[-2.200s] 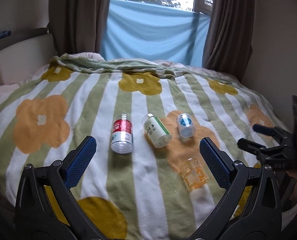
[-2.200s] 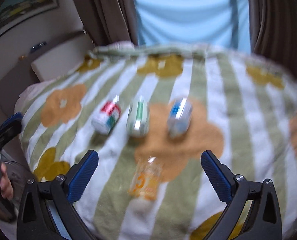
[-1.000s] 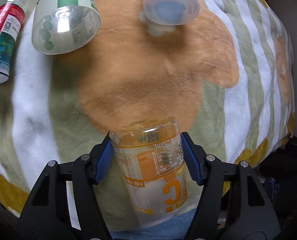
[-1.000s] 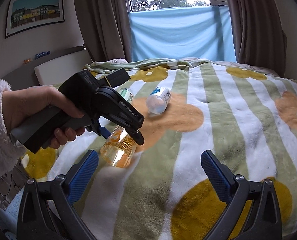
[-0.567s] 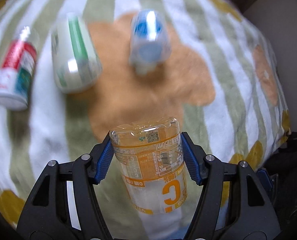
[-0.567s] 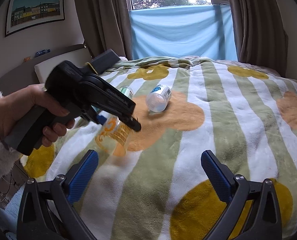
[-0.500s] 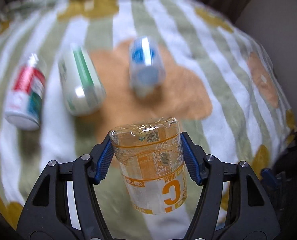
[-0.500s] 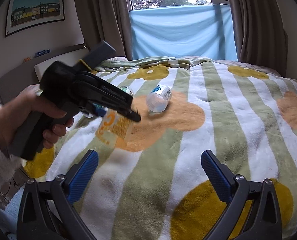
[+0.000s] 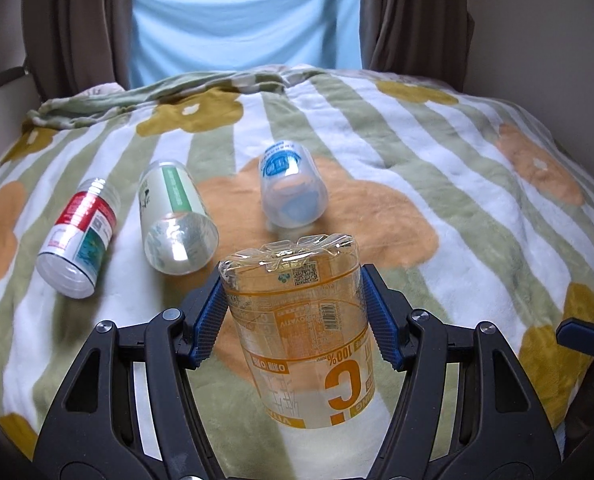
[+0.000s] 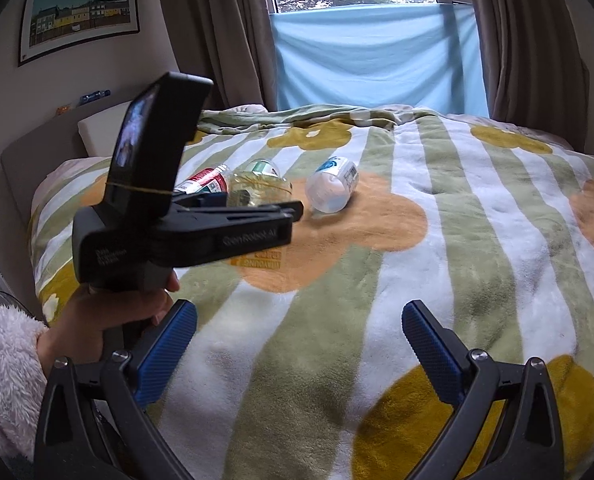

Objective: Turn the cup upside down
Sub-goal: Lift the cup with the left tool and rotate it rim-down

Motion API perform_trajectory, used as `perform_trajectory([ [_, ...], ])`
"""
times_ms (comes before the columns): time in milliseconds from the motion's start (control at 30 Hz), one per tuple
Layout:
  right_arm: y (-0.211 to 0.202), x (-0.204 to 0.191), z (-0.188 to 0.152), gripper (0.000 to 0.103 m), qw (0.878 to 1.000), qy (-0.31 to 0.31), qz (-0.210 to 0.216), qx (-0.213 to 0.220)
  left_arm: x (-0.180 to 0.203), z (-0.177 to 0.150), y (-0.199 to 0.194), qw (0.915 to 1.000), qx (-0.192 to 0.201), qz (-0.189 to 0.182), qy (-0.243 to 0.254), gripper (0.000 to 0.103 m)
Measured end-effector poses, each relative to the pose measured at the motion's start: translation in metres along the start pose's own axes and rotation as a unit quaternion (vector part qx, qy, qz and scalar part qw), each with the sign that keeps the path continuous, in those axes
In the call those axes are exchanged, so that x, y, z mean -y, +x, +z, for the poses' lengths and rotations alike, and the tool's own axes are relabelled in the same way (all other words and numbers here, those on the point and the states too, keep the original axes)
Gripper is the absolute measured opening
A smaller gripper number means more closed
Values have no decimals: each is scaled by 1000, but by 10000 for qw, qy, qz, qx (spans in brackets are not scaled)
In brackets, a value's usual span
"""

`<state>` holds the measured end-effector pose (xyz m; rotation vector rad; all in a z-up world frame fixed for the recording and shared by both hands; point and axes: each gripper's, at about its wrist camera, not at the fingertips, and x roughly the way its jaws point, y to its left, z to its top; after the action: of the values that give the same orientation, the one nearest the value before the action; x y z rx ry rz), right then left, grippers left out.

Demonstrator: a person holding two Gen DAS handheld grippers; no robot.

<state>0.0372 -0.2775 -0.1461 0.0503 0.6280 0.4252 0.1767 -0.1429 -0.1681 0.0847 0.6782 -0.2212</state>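
Since a second ago the orange cup (image 9: 303, 328) has come up off the blanket (image 9: 457, 184) and been turned from lying flat to standing with its closed base on top and its open rim below. It now sits at lower centre of the left wrist view, pinched across its upper half between the blue pads (image 9: 207, 326) of the left gripper (image 9: 295, 326), which is closed firmly on it. The printing on the cup reads inverted, so the flip itself looks done; what remains, I judge, is the setting down. In the right wrist view the cup (image 10: 259, 190) shows left of centre, above the orange flower of the blanket.

The next move calls for lowering it straight so the rim meets the soft blanket evenly, then easing the pads apart without tipping it.

Above it in the left wrist view lie three other containers on their sides: a blue-labelled one (image 9: 291, 192), a green-labelled one (image 9: 175, 220) and a red-labelled one (image 9: 77, 236).

The right gripper (image 10: 297, 352) waits at the bottom of its own view, spread wide and holding nothing.
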Motion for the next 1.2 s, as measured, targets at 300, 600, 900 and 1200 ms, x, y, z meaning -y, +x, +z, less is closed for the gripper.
perform_trajectory([
  [300, 0, -1, 3, 103, 10000, -2, 78, -3, -7, -15, 2, 9992, -369, -101, -76, 61],
  [600, -7, 6, 3, 103, 9999, 92, 103, 58, -6, -23, -13, 9984, -532, -166, 4, 59],
  [900, -20, 10, -2, 103, 9999, 135, -83, 62, -6, -30, -19, 9977, -609, -297, -35, 57],
  [1200, -26, 16, -6, 103, 9996, 253, -121, 77, 2, -34, -21, 9978, -606, -255, 93, 66],
])
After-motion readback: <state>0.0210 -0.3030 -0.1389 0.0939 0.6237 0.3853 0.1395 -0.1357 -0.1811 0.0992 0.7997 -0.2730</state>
